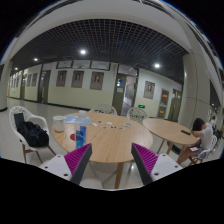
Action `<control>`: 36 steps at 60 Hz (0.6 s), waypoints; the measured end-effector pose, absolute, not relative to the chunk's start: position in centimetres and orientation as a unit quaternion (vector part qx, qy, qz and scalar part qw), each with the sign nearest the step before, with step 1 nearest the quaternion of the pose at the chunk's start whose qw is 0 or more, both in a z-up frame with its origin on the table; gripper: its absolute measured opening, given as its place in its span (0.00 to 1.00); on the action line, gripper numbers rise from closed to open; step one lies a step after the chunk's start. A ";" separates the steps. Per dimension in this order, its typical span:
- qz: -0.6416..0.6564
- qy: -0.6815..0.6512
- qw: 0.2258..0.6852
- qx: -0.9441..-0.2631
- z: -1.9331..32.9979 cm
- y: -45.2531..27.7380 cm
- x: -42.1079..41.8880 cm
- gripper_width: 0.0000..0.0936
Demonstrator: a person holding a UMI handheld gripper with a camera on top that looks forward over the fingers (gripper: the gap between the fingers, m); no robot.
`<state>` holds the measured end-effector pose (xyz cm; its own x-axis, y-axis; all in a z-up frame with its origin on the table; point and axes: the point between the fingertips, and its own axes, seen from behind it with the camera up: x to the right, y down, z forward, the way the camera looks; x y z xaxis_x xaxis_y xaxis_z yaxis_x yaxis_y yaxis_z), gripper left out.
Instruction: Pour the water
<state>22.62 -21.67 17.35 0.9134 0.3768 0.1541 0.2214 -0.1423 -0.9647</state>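
The gripper [111, 165] was held up off the table, its two fingers spread wide with nothing between them; the magenta pads [78, 160] faced each other across an open gap. Through that gap showed the near edge of a round wooden table [112, 140].

Further on, toward the left part of the tabletop and beyond the left finger, stood a small cluster of things: a blue bottle [82, 132], a pale cup [59, 125] just left of it, and another light container [71, 131] between them, too small to tell apart clearly. The gripper was well short of all of them.

A chair [22, 128] with a dark bag [33, 135] on it stood to the left of the table. To the right was a second round table [172, 131], where a person [199, 137] sat.

Behind everything ran a wall with framed pictures [78, 78] and doors [128, 95], under a gridded ceiling with round lights [83, 51]
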 end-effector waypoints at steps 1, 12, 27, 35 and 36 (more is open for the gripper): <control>0.063 -0.200 0.623 -0.754 17.3 -21.7 22.6 0.91; 0.070 -0.208 0.620 -0.753 16.8 -21.9 22.2 0.91; 0.111 -0.232 0.601 -0.757 14.9 -22.2 17.7 0.90; 0.148 -0.242 0.588 -0.758 12.9 -20.6 12.8 0.90; 0.151 -0.243 0.587 -0.758 12.5 -20.0 12.1 0.90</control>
